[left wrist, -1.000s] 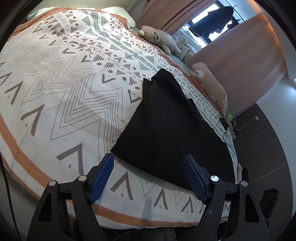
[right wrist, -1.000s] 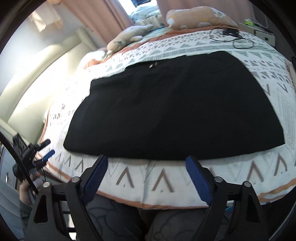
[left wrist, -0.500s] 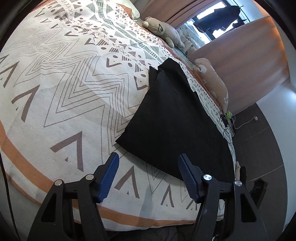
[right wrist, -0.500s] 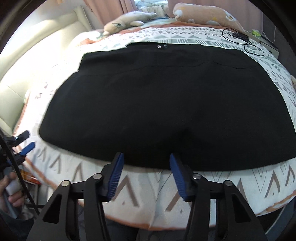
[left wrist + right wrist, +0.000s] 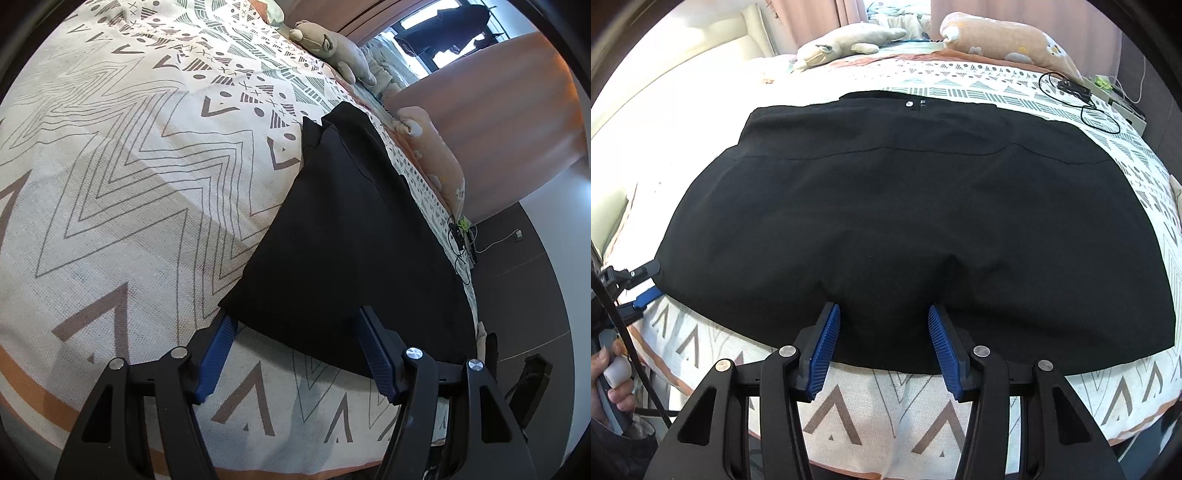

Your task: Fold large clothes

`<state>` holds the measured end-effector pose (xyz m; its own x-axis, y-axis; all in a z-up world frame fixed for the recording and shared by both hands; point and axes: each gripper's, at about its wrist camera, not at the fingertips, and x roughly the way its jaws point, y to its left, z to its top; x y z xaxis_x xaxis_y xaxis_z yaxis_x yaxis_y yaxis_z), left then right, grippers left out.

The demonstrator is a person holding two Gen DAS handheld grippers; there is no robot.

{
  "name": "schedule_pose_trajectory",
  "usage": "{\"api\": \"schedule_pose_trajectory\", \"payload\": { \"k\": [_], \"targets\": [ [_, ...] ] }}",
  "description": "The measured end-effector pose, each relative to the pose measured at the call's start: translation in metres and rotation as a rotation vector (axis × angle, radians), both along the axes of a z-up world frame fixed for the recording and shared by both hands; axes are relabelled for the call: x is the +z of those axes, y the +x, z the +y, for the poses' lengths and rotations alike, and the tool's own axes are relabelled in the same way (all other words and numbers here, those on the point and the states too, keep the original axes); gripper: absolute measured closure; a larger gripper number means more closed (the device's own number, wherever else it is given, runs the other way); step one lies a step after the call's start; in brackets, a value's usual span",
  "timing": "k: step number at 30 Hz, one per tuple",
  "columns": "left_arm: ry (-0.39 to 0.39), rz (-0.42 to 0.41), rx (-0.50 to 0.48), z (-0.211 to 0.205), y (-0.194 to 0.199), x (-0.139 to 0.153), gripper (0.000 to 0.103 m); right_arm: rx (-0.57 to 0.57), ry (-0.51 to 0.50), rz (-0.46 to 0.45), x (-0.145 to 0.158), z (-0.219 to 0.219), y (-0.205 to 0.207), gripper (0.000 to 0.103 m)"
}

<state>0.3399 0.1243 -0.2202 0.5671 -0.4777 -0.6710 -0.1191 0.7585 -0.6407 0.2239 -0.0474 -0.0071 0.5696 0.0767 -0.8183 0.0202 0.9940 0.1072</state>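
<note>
1. The black garment lies spread flat across the patterned bedspread, its near hem along the bed's near edge and its waistband or collar end towards 12 o'clock, where a small snap shows. I read the step in hand as taking hold of that near hem so the cloth can be carried over in a first fold.

2. My right gripper is at mid-hem, at 6 o'clock in its own view. The blue pads stand moderately apart with cloth bunched up between them; they have not pinched it, so I count this one as still unclosed.

3. My left gripper sits at the garment's left corner, at 6 o'clock in its view. Its jaws are spread wide, one pad on either side of the corner, and nothing is clamped.

4. To do this well, I judge I should press both sets of pads down into the bedspread before closing, so that they catch every layer of the hem and none of the bedding.

5. I would close both together and lift evenly; a one-sided lift would skew the fold.

6. The risk I see: the right grip is at mid-hem, not at the right corner, so the free corner at 4 o'clock may sag and crease.

7. The plush toys and cable at 12 to 1 o'clock lie well apart.
</note>
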Motion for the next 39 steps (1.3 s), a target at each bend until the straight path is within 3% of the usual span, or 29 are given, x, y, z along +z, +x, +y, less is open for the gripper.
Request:
{"api": "schedule_pose_trajectory", "payload": {
  "k": [8,11,19,21,27,39],
  "targets": [
    [-0.012,0.015,0.021,0.001,0.001,0.001,0.036,-0.008,0.002,0.048,-0.018,-0.002,0.037,0.056],
    [-0.022,0.032,0.037,0.002,0.005,-0.001,0.044,-0.013,0.016,0.07,-0.02,-0.007,0.055,0.056],
    [-0.031,0.072,0.074,-0.001,0.019,-0.004,0.049,-0.005,0.005,0.103,-0.029,-0.013,0.111,0.057],
    [-0.03,0.084,0.083,-0.002,0.023,-0.003,0.054,-0.003,-0.003,0.107,-0.029,-0.014,0.127,0.061],
    [-0.03,0.115,0.116,-0.003,0.03,-0.005,0.056,0.01,-0.017,0.118,-0.037,-0.014,0.178,0.074],
    [-0.047,0.144,0.153,-0.003,0.032,-0.009,0.057,-0.001,0.001,0.13,-0.063,-0.019,0.273,0.078]
  ]
}}
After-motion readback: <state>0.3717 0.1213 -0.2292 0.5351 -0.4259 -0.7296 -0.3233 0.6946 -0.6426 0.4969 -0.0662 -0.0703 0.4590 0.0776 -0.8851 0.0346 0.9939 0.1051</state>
